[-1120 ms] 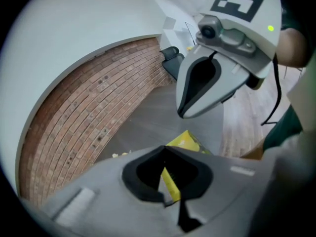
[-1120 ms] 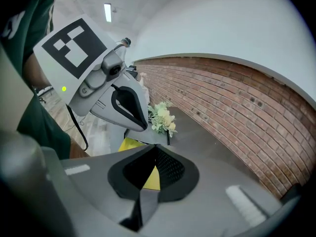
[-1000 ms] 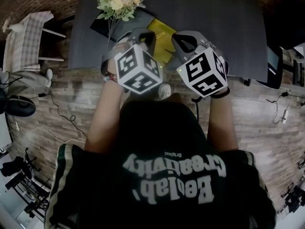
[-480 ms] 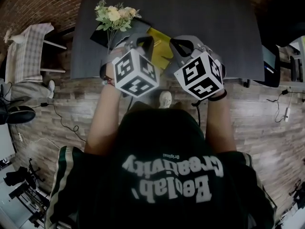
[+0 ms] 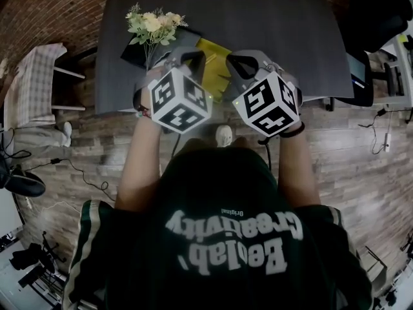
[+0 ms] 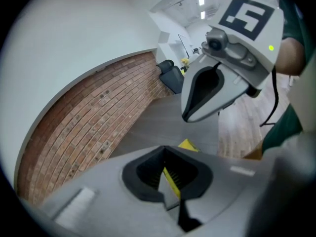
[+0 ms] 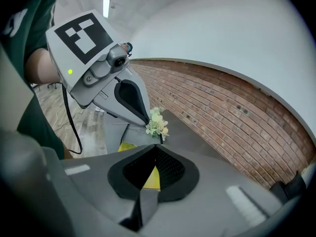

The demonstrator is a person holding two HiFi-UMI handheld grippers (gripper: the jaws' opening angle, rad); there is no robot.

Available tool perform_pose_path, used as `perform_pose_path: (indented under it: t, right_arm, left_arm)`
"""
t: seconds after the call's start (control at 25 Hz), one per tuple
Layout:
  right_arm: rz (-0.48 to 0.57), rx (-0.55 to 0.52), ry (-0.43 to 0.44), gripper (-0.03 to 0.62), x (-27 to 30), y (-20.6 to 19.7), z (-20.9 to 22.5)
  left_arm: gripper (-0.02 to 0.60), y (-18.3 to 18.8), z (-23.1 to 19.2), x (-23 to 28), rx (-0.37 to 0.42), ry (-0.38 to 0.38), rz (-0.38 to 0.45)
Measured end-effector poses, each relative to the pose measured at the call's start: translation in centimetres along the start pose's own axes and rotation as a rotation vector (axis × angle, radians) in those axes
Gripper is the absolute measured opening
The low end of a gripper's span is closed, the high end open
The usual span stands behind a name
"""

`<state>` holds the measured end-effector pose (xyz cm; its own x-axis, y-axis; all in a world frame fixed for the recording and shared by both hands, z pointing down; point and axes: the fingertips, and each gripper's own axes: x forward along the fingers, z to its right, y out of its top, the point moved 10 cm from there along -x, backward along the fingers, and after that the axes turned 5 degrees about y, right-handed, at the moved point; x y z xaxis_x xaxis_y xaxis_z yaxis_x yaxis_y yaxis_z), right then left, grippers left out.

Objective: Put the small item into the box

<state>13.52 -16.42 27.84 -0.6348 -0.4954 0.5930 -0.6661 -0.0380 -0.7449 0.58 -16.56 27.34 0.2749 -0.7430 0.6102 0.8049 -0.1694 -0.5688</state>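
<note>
Both grippers are held up side by side at the near edge of a dark grey table (image 5: 284,18). My left gripper (image 5: 188,57) and right gripper (image 5: 248,58) point toward the table, each with jaws shut and nothing between them. A flat yellow item (image 5: 217,51) lies on the table just beyond their tips. Beside it is a dark flat box (image 5: 137,51) with a bunch of artificial flowers (image 5: 152,23) over it. In the left gripper view, yellow (image 6: 188,144) shows past my left gripper (image 6: 165,154). The right gripper view shows my right gripper (image 7: 155,151) and the flowers (image 7: 157,123).
A chair with a checked cloth (image 5: 33,76) stands left of the table. A black office chair (image 5: 382,10) and a dark screen (image 5: 359,76) are at the right. Cables (image 5: 77,150) run over the wood floor. A brick wall (image 7: 222,112) lies behind the table.
The person has edged toward the table, so both grippers now reach slightly farther over its near edge. They stay side by side and shut.
</note>
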Motion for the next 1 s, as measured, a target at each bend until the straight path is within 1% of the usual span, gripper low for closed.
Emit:
perform_pose_path:
  t: [0.2,0.4,0.56,0.68,1.0]
  right_arm:
    - [-0.020,0.021,-0.026,0.006,-0.3,1.6,-2.3]
    - [-0.029,0.037,-0.042,0.006,-0.4,2.8,-4.8]
    - [-0.034,0.051,-0.086,0.006,-1.4,3.9,-6.9]
    - [-0.037,0.059,-0.103,0.006,-1.9,5.0,-8.9]
    - [-0.048,0.064,-0.151,0.006,-3.6,7.3,-15.6]
  left_arm:
    - [0.002,-1.4,-0.5,-2.3,0.012,-0.006,0.025]
    - [0.002,-3.8,-0.3,-5.1,0.016,-0.022,0.038]
    - [0.002,-5.5,0.4,-7.7,0.011,-0.034,0.062]
    - [0.002,-6.6,0.5,-9.8,0.007,-0.020,0.086]
    - [0.002,-10.1,2.5,-15.2,0.015,-0.038,0.120]
